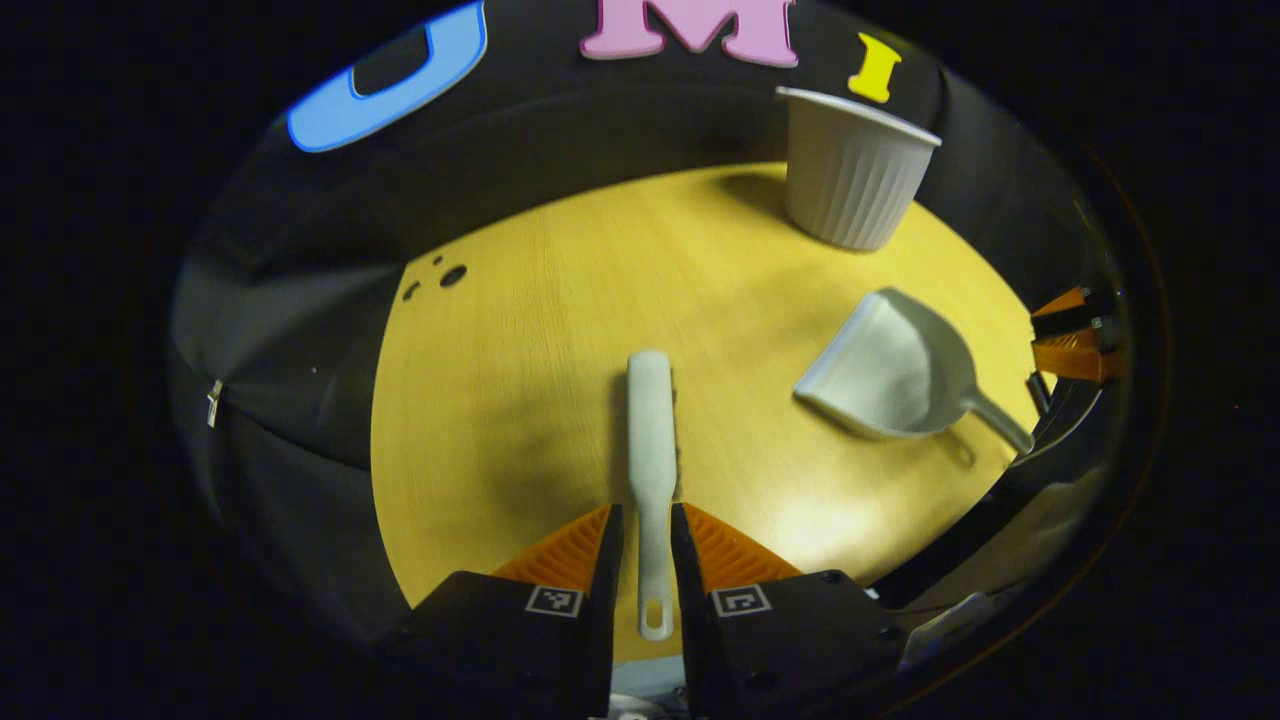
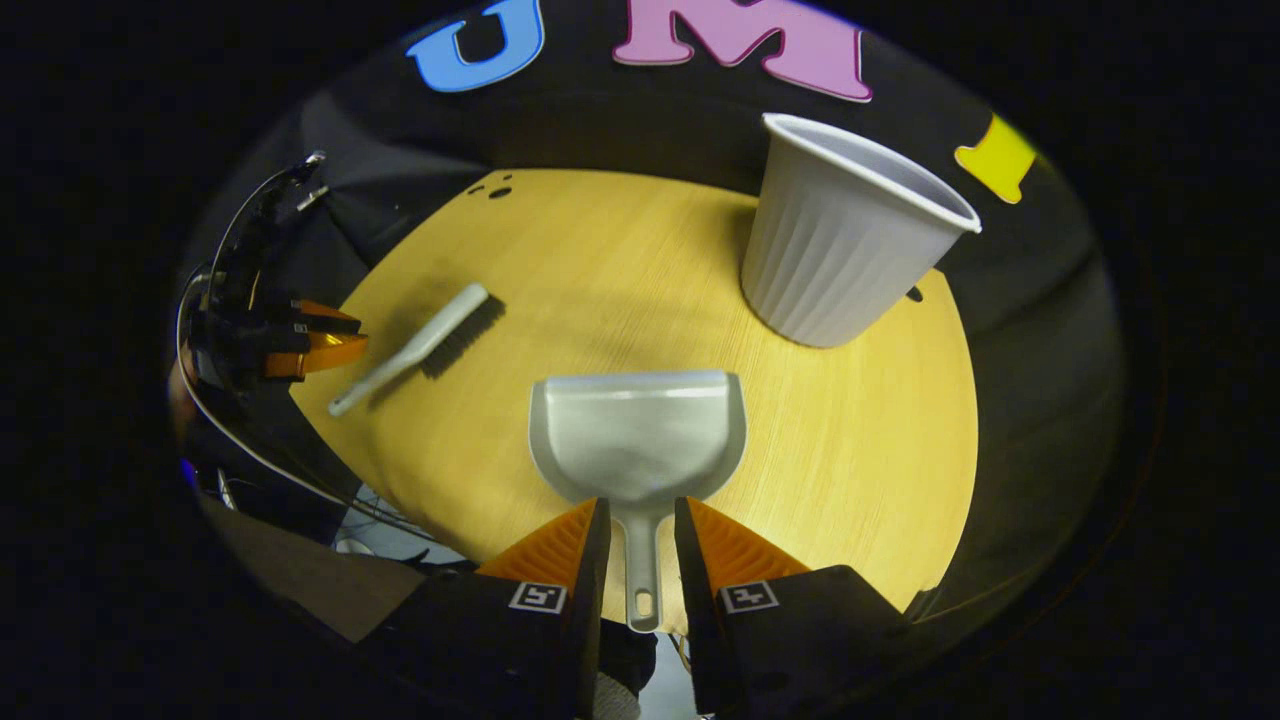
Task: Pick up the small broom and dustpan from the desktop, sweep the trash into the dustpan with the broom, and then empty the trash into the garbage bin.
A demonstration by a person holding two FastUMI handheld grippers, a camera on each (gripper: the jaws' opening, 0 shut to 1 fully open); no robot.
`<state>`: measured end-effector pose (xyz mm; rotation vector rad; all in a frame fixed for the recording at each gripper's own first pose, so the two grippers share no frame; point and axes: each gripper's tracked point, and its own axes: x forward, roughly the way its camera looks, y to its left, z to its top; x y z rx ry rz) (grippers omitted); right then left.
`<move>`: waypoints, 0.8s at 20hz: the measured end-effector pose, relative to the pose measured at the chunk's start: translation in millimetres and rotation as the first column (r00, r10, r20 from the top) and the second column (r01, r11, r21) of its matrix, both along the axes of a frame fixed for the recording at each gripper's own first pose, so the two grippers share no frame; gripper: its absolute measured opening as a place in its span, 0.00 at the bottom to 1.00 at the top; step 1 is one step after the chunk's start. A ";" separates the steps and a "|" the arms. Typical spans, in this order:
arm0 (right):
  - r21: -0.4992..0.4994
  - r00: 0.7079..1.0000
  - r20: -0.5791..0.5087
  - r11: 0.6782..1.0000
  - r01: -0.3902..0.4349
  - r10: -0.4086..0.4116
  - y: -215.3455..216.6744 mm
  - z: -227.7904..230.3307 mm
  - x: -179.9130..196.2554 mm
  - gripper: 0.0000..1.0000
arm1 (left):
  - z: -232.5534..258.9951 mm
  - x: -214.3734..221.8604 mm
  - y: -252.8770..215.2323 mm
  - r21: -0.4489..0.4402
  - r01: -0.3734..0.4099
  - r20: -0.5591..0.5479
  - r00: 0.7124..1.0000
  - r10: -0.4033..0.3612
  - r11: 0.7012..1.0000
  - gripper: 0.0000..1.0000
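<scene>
A: Start close in the left gripper view. What is the left gripper [image 1: 647,545] doing?

B: Its two fingers stand either side of the broom [image 1: 651,450] handle. They look tight against it, pinching the handle between them. The handle runs straight up toward 12 o'clock, with the hanging hole at the near end and the bristles on the right side of the head.

A: And the broom sits where?

B: Flat on the yellow table [image 1: 520,330], near its front edge.

A: What about the right gripper view?

B: The right gripper [image 2: 640,545] has its fingers on both sides of the dustpan [image 2: 640,435] handle. There seems to be a thin gap on each side, so I can't tell if they press it. The pan's open mouth faces 12 o'clock.

A: Farther out?

B: In the left gripper view the dustpan lies at 3 o'clock from the broom, well apart, handle pointing to 4 o'clock. Beyond it, at 1 o'clock, the white ribbed bin [image 1: 852,170] stands upright near the far edge.

A: Same bin in the right gripper view?

B: Yes, at 1 o'clock from the dustpan. The broom there lies at 10 o'clock, with the left gripper just beside its handle end
</scene>
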<state>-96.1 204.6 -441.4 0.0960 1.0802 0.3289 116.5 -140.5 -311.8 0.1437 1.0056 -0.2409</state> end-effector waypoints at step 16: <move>0.050 0.743 0.648 0.983 0.174 -0.165 -31.8 154.3 94.6 0.36 | 227.9 42.1 -56.0 -0.333 0.007 0.623 0.752 0.215 0.943 0.33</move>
